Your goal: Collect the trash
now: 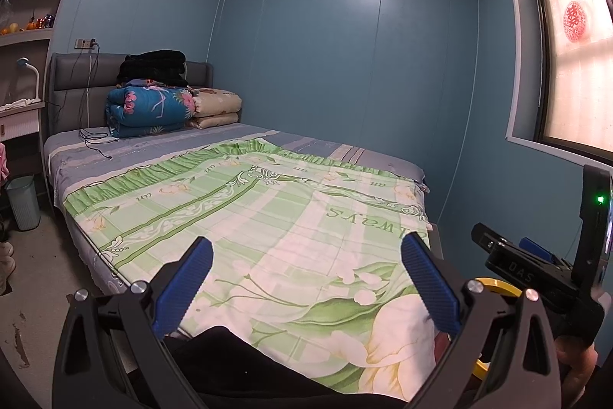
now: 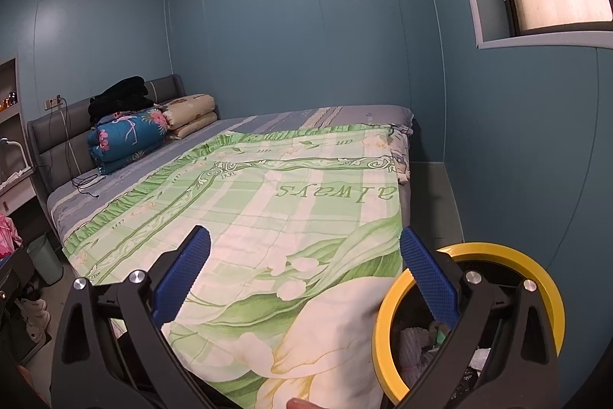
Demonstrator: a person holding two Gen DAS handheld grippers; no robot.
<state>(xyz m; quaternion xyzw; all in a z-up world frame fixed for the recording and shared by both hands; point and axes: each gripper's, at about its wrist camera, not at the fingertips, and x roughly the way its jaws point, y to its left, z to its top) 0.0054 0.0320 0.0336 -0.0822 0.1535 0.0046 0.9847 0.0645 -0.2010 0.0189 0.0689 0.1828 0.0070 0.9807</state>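
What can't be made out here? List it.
- Yellow-rimmed bin: contents partly covered by the right gripper in the right wrist view.
- Same bin, left wrist view: only rim slivers show behind the left gripper.
- Shelf items: too small to identify.

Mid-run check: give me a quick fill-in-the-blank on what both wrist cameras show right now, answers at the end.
1. Both the left gripper and the right gripper are ____ and hold nothing.
2. The bin beside the bed's foot has a ____ rim.
3. The green floral sheet bears the word "____".
4. The folded blue quilt lies under a ____ bundle.

Answers: open; yellow; always; black
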